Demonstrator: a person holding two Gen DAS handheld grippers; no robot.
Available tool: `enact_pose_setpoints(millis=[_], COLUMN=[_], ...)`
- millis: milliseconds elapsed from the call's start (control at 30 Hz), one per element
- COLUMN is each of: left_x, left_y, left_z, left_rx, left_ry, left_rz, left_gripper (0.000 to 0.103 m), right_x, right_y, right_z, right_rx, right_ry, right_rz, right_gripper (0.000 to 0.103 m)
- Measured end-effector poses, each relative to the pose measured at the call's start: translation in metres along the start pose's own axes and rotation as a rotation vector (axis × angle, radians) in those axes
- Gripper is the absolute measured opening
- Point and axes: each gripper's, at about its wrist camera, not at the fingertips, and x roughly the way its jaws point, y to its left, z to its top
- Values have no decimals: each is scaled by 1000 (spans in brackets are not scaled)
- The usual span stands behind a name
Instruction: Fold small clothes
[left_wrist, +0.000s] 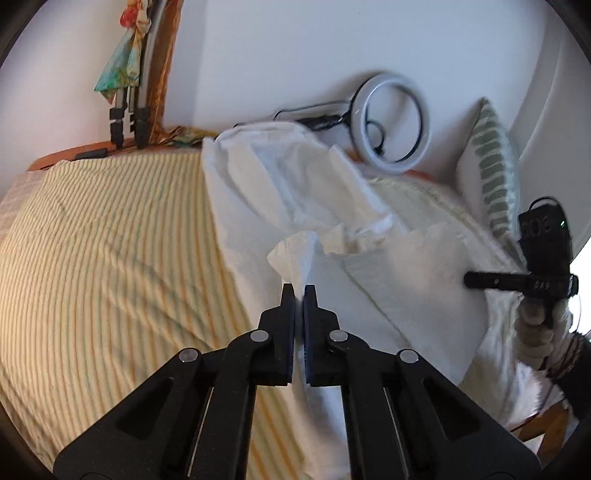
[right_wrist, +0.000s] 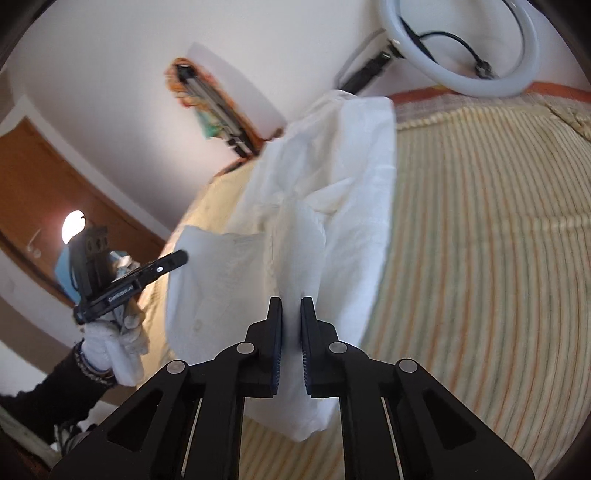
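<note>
While both grippers were raised over the bed, the scene stood as follows.

Left gripper: the left gripper (left_wrist: 299, 291) had its jaws nearly closed, pinching a bunched fold of the white garment (left_wrist: 295, 192) between the pads; in the right wrist view it (right_wrist: 177, 258) showed at the left, held in a white-gloved hand (right_wrist: 118, 339).

Right gripper: the right gripper (right_wrist: 291, 306) had its jaws drawn close together on a hanging fold of the white garment (right_wrist: 325, 155), with cloth running down between the fingers and below them; in the left wrist view it (left_wrist: 476, 279) showed at the right edge, side on, held in a gloved hand (left_wrist: 535, 321).

Garment: it was lifted at two points, hanging between the grippers with its far part draped down onto the striped bedcover (left_wrist: 110, 258); a row of buttons showed along one panel in the right wrist view.

Bed: the bedcover was yellow and pale striped, lightly creased, lying under and beside the cloth.

Behind: a ring light (left_wrist: 391, 125) leaned against the white wall at the far edge of the bed, and a green-striped pillow (left_wrist: 491, 166) stood near it.

Left corner: a folded tripod (left_wrist: 127, 110) with a coloured scarf (left_wrist: 123, 55) tied on it stood against the wall.
</note>
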Motion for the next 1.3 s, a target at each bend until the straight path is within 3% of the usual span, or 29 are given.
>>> enact_pose_setpoints(millis=[67,133,200,233,267,333,367,433,467,567,700,800,933,1000,1033,1100,1300], left_x=[20,29,26,22,17,3,-4,-18,-24,-24,-3,14,38,44,45,47,51], left_y=[14,15,12,10,9,7,7,5,1,-20,-41,-48,-57,-54,-53,-49,-49], left_z=[-1,-3,-3,-2,-1,3,4,7,7,6,-2,-8,-14,-15,-14,-13,-10], left_rx=[-51,-40,-41,-31,-21,1,4,-1,10,101,166,156,205,197,192,178,192], left_ry=[55,77,75,69,55,20,9,-9,-13,21,88,150,218,227,227,223,233], left_rz=[3,30,40,42,51,69,73,47,27,-5,-19,-63,-42,-45,-47,-46,-7], left_gripper=[3,6,13,23,29,29,29,29,29,29,29,29,29,29,29,29,29], right_x=[9,12,8,4,-2,-15,-21,-35,-39,-38,-17,-20,-17,-16,-15,-8,10], right_y=[-11,-13,-13,-14,-16,-21,-22,-21,-20,-16,-2,9,21,26,26,27,25], right_z=[0,-2,-3,-3,-3,-4,-7,-17,-23,-35,-41,-35,-21,-17,-16,-13,-21], right_rx=[46,58,67,76,95,132,136,121,109,82,16,-95,-264,-333,-354,-376,-447], right_ry=[24,35,38,37,32,15,2,-13,-11,22,104,104,143,142,136,154,287], right_rz=[-15,-41,-50,-45,-30,49,78,131,149,197,152,114,27,1,14,70,123], right_gripper=[8,8,13,15,16,17,21,49,52,51,32,32,34,43,48,48,46])
